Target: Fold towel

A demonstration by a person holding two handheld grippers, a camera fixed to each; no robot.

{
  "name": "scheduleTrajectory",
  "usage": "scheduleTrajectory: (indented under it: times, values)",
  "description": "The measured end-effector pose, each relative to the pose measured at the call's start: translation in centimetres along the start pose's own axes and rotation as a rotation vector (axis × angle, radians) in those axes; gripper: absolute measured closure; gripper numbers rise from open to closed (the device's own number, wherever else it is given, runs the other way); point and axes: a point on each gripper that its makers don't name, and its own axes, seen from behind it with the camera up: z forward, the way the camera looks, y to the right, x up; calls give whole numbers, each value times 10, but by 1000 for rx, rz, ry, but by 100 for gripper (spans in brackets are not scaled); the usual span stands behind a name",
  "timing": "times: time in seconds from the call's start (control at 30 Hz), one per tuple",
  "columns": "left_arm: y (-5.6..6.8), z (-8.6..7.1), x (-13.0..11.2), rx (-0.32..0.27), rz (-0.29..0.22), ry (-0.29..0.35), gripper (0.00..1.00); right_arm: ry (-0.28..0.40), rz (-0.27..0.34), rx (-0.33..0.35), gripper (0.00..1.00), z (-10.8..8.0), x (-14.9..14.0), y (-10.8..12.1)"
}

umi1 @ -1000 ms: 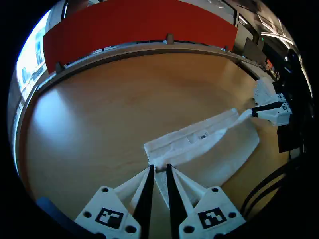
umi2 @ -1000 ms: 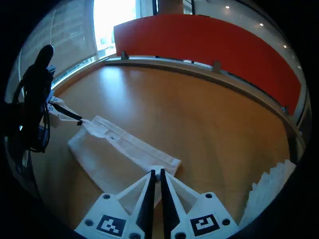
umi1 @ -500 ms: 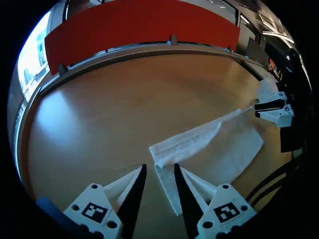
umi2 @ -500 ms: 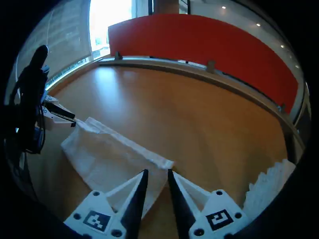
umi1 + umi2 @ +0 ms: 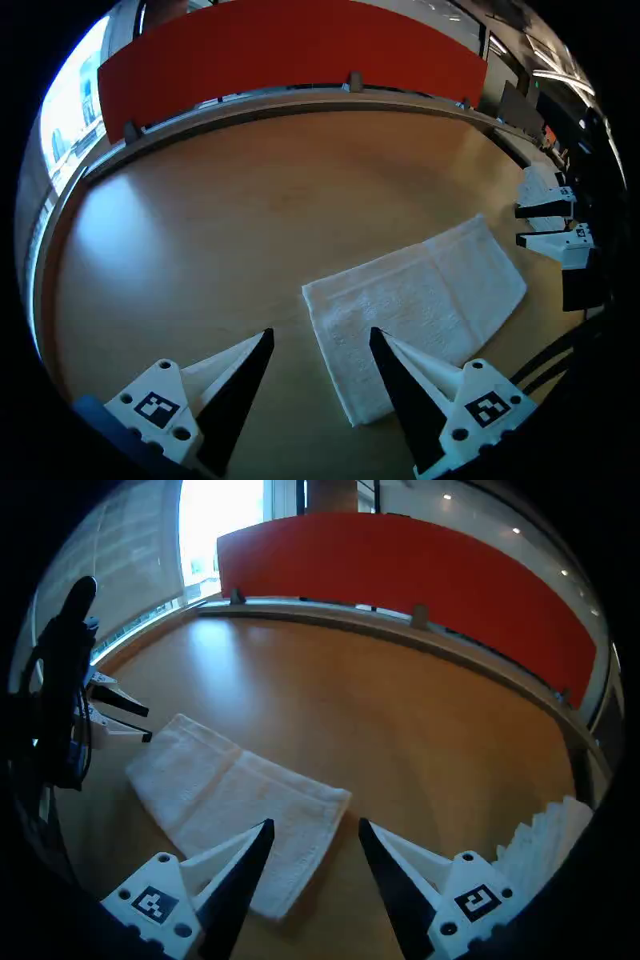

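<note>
**Folded towel flat on the table, both grippers open and empty**

The white towel lies flat on the wooden table as a folded rectangle with a faint crease across its middle.

In the left gripper view, the left gripper stands with its fingers spread wide and nothing between them. The towel's near-left corner sits just past the gap. The right-hand finger covers part of the towel's near edge, so contact there cannot be judged. At the towel's far right end, the right gripper is also parted and empty, its tips just beside the cloth. Dark cables run along the near right.

In the right gripper view, the right gripper is likewise wide open and holds nothing, with the towel ending just beyond its fingertips. At the towel's far left end is the left gripper, fingers apart. The hand holding it is a dark silhouette, hard to make out. This view also takes in a bright window and, near right, a pile of white cloth cut off at the edge.

A red partition lines the table's far side.
</note>
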Motion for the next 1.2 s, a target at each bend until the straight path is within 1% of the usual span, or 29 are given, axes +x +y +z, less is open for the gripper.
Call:
scheduleTrajectory:
  times: [0.3, 0.6, 0.8, 1.0, 1.2]
  values:
    - [1, -10, -2, 14, 9, 9, 12, 5, -11, 2, 19, -8, -1, -6]
    - [2, -27, -14, 31, -13, 16, 12, 7, -8, -1, 18, -20, -10, -12]
    - [2, -34, -22, 38, -23, 15, 12, 7, -9, 0, 18, -25, -15, -15]
    - [-2, -43, -27, 65, -41, 25, 12, 3, -26, 16, 18, -27, -19, -18]
    - [-9, -56, -38, 99, -69, 29, 12, -2, -53, 32, 18, -28, -22, -22]
